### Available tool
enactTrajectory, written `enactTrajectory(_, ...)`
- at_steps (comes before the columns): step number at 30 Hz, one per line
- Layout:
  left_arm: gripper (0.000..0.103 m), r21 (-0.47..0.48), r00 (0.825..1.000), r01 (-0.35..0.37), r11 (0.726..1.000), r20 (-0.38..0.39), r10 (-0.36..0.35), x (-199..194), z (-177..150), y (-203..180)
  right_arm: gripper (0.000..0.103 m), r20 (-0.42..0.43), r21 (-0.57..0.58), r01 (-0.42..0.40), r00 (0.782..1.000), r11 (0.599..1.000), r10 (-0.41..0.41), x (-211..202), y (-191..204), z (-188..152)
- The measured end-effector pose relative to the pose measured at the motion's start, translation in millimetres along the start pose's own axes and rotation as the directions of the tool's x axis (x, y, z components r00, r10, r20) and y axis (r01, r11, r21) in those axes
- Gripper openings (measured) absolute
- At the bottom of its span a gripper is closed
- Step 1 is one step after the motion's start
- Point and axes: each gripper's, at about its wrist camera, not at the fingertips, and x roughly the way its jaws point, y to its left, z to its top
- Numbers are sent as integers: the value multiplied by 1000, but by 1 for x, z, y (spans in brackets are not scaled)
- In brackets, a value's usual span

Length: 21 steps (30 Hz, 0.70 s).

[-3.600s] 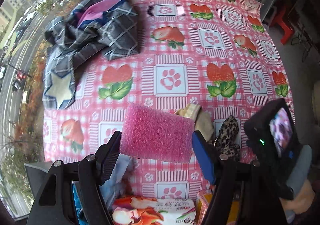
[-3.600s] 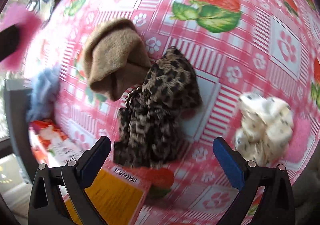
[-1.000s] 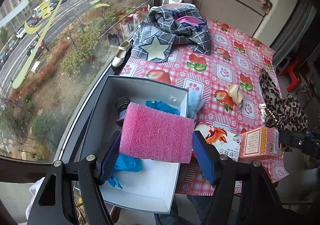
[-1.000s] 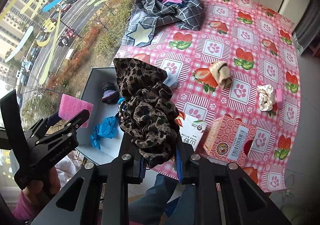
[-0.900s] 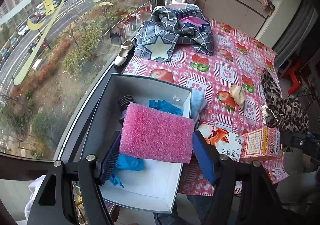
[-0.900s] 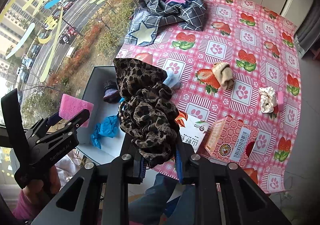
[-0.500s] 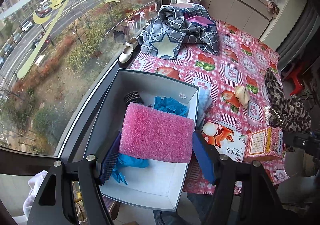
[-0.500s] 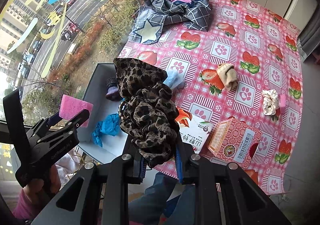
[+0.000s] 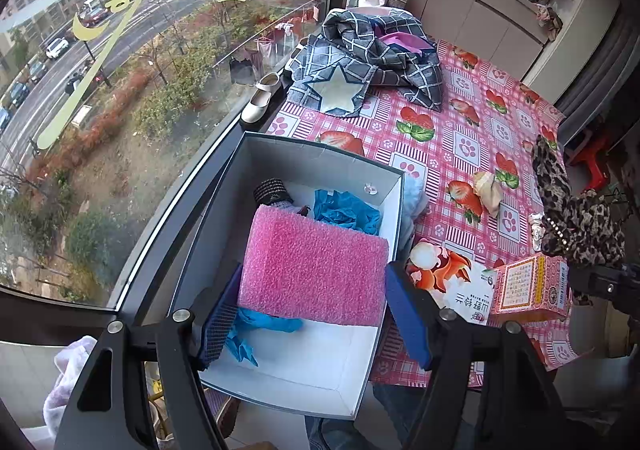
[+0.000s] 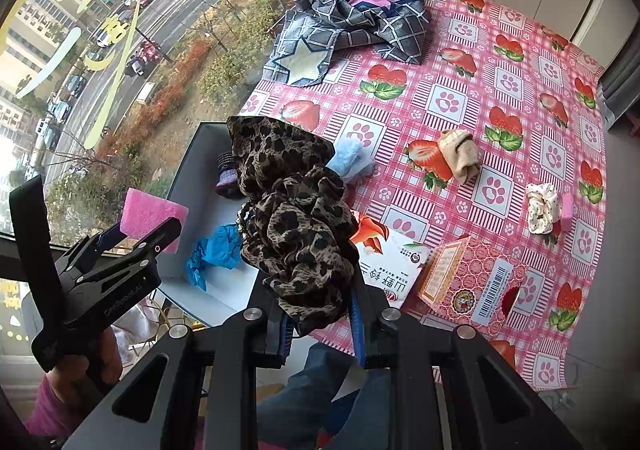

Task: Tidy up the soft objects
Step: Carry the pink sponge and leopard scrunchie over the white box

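Pinching a pink sponge [image 9: 314,264] between its blue pads, the left hand-held gripper [image 9: 312,310] hangs above an open grey box [image 9: 320,162] at the bench's window edge; the sponge is off the box floor, covering part of the contents. The right hand-held gripper [image 10: 320,324] is clamped tight on a leopard cloth [image 10: 292,218], which bunches up from the jaws and sits in the air just beside the box — over the bench's near corner.

Inside the box, blue gloves [image 9: 346,208] and a dark rolled item [image 9: 272,192] are partly hidden by the sponge; a pale blue fluffy thing [image 10: 350,160] lies against the box's outer wall, half covered by the cloth. What the rolled item is cannot be made out.

On the bench [image 10: 520,62], under a pink strawberry-and-paw cloth, lie a tan sock [image 10: 460,154], a white scrunchie [image 10: 540,208], a pink carton [image 10: 472,282], a printed packet [image 10: 388,266] and a plaid garment [image 10: 360,18]. A big window [image 9: 140,50] overlooks a street — cabinets line the far wall.
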Motion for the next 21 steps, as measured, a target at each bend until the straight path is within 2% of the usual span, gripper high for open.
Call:
enactTrajectory(12,74,-8,1000,-2,1000,-2,2,0,0,6,24,-3,-18,1,1000,1000,-1,1,5,1)
enactTrajectory(21,74,-42,1000,-30,999,-10,30,4,-1,20,24,-6,-78,0,1000,997,0,8,22,8)
